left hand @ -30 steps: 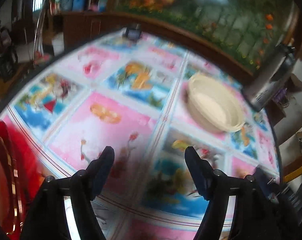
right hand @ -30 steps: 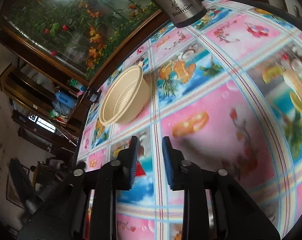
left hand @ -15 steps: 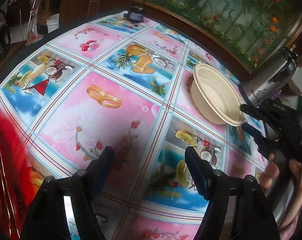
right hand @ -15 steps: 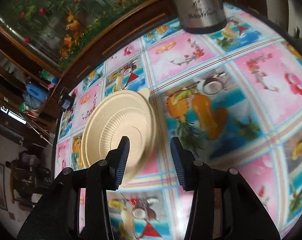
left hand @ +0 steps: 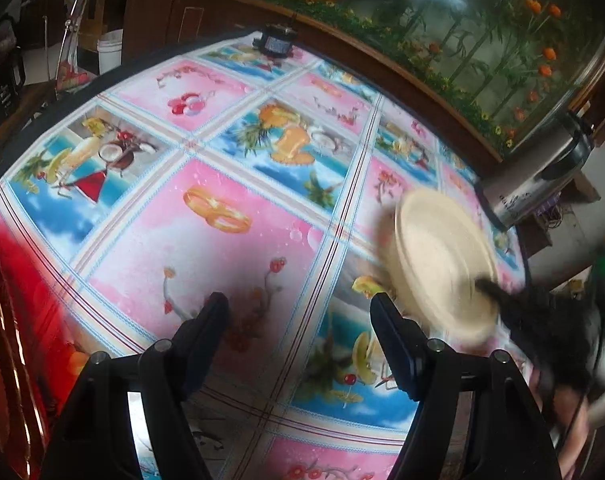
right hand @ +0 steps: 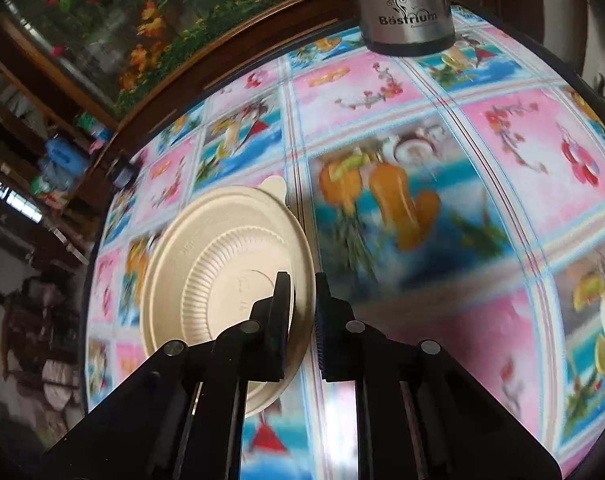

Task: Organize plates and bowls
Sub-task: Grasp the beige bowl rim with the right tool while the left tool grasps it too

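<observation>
R hand-held gripper (right hand: 304, 312) clenched on rim of the round cream ribbed disposable bowl (right hand: 222, 280), one finger inside the rim, one outside. Bowl is tipped on edge w/ its open side facing the R camera, over the bench (right hand: 482, 184) w/ pink & blue fruit-print oilcloth; can't tell if its lower edge touches the cloth. L hand-held gripper (left hand: 298, 332) released, nothing between its fingers, hovering above a pink panel just beside the bowl. Tall stainless steel flask (right hand: 406, 4) stands at the far bench edge, well apart from bowl. Flower-print glass panel (left hand: 462, 28) behind bench
</observation>
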`<state>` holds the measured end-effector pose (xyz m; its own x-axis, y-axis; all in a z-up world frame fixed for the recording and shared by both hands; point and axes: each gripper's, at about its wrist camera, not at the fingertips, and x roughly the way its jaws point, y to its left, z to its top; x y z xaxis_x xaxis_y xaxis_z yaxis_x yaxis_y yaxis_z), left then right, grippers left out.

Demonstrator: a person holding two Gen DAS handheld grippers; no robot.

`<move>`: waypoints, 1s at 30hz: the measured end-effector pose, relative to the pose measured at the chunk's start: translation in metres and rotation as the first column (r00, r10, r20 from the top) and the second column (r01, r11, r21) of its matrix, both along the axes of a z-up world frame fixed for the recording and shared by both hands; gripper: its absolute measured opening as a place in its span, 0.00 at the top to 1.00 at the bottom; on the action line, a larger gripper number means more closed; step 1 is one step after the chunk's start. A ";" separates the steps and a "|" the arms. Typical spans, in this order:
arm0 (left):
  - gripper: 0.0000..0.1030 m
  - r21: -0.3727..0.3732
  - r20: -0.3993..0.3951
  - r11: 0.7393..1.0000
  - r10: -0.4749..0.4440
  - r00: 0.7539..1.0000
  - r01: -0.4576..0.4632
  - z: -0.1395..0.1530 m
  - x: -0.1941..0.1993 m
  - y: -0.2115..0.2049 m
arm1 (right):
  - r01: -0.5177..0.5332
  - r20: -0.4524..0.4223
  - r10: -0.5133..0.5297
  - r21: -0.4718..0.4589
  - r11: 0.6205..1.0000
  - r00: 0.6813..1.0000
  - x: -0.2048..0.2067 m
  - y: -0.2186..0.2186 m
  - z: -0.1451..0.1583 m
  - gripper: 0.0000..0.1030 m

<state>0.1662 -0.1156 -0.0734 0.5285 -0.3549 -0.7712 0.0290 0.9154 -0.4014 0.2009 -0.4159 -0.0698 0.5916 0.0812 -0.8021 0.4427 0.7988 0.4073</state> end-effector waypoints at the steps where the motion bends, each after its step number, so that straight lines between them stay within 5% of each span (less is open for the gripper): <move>1: 0.28 -0.004 0.009 1.000 -0.001 1.000 0.001 0.003 -0.001 0.001 | -0.012 0.003 0.012 0.000 1.000 1.000 -0.012 0.000 0.002 0.90; 5: 0.23 -0.001 0.028 1.000 -0.019 0.999 0.019 0.007 0.002 0.001 | -0.086 0.018 0.085 0.015 0.996 0.996 -0.051 -0.002 0.001 0.90; 11: 0.23 -0.024 -0.048 0.995 -0.100 0.994 0.099 -0.008 0.013 -0.012 | -0.187 0.126 0.168 0.165 0.968 0.978 -0.078 -0.019 -0.016 0.88; 14: 0.23 -0.042 -0.061 0.993 -0.110 0.992 0.108 -0.007 0.013 -0.014 | -0.196 0.160 0.167 0.184 0.963 0.973 -0.081 -0.029 -0.014 0.77; 27: 0.23 0.042 -0.191 0.992 -0.113 0.975 0.123 0.001 0.006 -0.034 | -0.221 0.117 0.202 0.185 0.958 0.972 -0.089 -0.024 -0.002 0.75; 30: 0.23 -0.008 -0.196 0.994 -0.110 0.974 0.110 0.007 0.002 -0.030 | -0.226 0.112 0.208 0.184 0.956 0.972 -0.089 -0.021 -0.002 0.75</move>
<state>0.1684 -0.1452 -0.0659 0.3248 -0.4003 -0.8569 0.0503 0.9120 -0.4070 0.1117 -0.4373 -0.0714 0.6115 0.3649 -0.7021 0.2215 0.7730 0.5945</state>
